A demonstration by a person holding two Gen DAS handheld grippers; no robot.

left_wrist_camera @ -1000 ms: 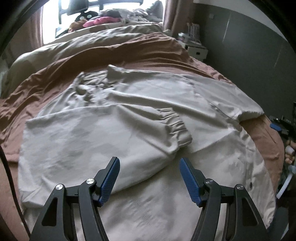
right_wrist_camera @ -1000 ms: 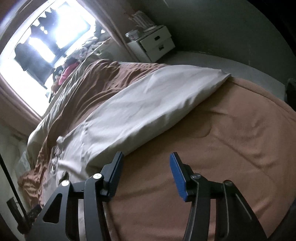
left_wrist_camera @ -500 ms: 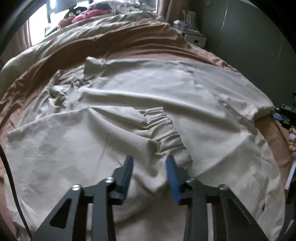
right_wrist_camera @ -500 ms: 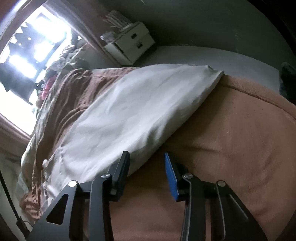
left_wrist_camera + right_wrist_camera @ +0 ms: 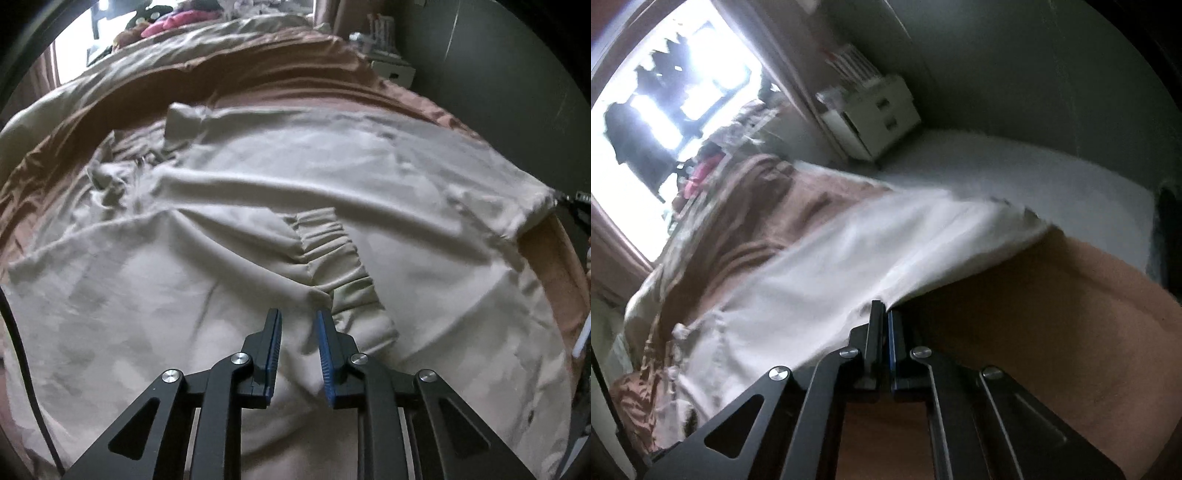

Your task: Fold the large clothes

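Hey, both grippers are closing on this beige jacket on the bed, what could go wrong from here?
1. The left gripper has fabric bunched between fingers not fully closed, beside the elastic cuff; it may pinch only the folded sleeve layer, so the body underneath stays behind.
2. The right gripper is shut at the very edge of the jacket; so thin a bite could slip when lifted.
3. It may also have caught the brown blanket underneath.

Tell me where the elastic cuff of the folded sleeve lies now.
In the left wrist view, the elastic cuff lies at the centre, on the body of the cream jacket, just ahead and to the right of the left gripper.
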